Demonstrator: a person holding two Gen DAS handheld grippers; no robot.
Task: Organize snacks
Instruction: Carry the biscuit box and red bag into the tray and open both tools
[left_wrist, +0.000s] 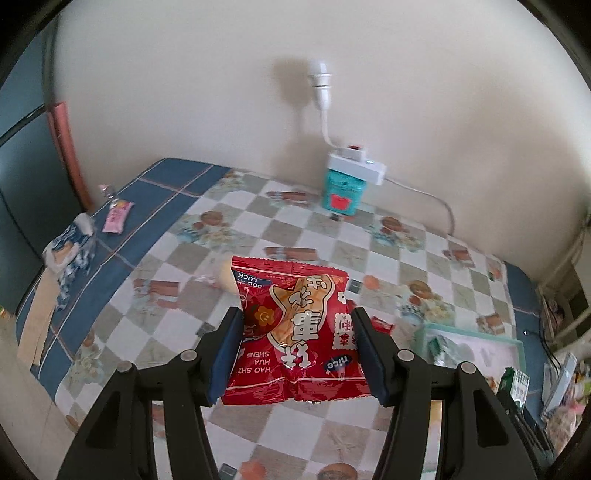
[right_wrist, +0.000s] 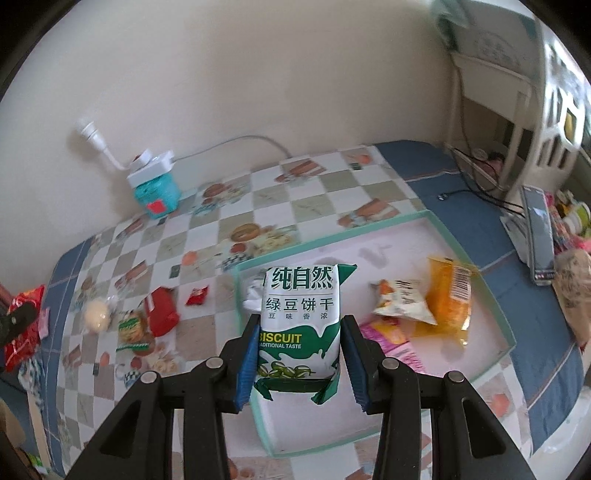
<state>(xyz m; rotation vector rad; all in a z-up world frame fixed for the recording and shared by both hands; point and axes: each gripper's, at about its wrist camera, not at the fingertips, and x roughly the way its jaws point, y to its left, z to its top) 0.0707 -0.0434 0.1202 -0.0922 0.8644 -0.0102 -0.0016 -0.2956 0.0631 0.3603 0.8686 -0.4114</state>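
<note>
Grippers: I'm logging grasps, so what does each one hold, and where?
Left gripper pinches the red foil snack packet by its side edges; right gripper clamps the green-and-white biscuit pack by its lower sides.

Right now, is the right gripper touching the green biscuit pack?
Touching: the right wrist view shows both blue pads of the right gripper pressed against the biscuit pack.

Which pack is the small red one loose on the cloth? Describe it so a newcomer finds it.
On the checked tablecloth, look just left of the mint-rimmed tray. The small red sachet lies alone there, flat, far smaller than the big red pack to its left.
</note>
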